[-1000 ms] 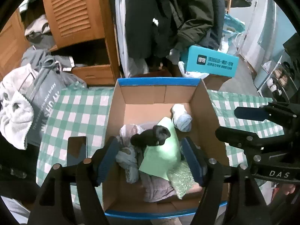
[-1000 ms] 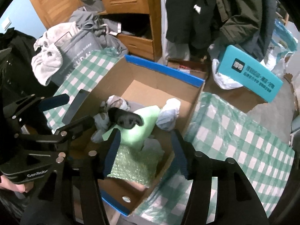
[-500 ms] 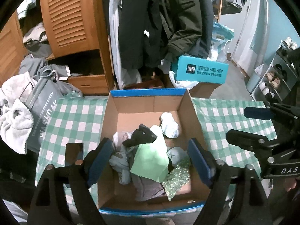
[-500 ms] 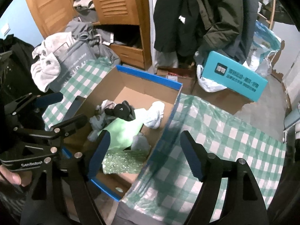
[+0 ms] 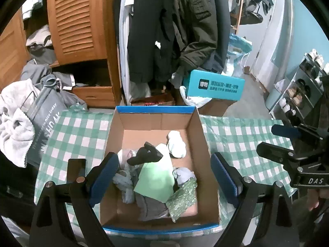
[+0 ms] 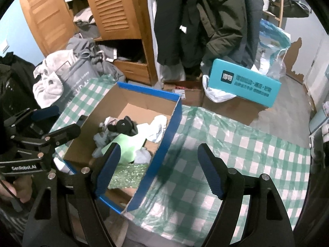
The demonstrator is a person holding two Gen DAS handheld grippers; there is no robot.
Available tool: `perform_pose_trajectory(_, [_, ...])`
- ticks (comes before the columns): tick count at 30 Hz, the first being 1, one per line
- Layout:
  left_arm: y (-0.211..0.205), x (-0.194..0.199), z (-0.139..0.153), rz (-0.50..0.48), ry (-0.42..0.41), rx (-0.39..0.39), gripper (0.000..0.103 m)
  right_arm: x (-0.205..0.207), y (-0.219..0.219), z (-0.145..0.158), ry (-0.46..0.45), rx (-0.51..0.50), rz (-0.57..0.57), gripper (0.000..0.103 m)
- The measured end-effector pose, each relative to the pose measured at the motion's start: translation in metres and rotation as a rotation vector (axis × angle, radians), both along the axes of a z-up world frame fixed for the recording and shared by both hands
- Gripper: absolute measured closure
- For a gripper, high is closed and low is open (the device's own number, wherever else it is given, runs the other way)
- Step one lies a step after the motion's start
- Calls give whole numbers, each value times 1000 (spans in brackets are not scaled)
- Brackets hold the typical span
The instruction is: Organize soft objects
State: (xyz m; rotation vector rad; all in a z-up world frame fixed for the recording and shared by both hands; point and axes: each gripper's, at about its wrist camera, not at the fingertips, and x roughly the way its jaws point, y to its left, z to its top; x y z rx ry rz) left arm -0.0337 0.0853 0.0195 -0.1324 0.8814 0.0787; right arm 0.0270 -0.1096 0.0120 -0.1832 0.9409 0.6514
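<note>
We hold both grippers above the tabletop (image 5: 82, 127), which wears a green-checked cloth. Left gripper (image 5: 164, 177): jaws spread wide, nothing between them, hanging over the cardboard box (image 5: 115, 135). Right gripper (image 6: 157, 169): also spread wide and empty, hanging over the box's right wall and the bare cloth beside it.

The box sits mid-tabletop, near the front edge, its rim blue. All the soft objects we can see on the tabletop lie inside it, heaped toward the front half; the back half shows bare cardboard floor. On top: a black soft piece (image 5: 146, 155) resting on a pale green sheet (image 5: 157, 180). A white bundle (image 5: 176, 144) lies by the right wall, apart from the heap. A greyish-blue bundle (image 5: 184, 175) and a green bubble-textured pouch (image 5: 182, 197) sit at the front right corner, and crumpled pale cloths (image 5: 124, 182) line the left wall.

A dark phone (image 5: 76, 169) lies flat on the cloth just left of the box.

Our reading: the collecting looks done or close to it, since no loose soft item shows on the cloth. Wide, empty jaws held high suit either a release or a survey; we cannot tell which. The heap is loose and may slump if disturbed.
</note>
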Motion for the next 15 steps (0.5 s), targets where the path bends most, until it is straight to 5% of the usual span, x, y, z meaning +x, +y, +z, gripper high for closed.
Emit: perform_pose_trajectory(15, [4,9,-19,44,56,29,11,-3,-4,-8,-6,-30,20,25])
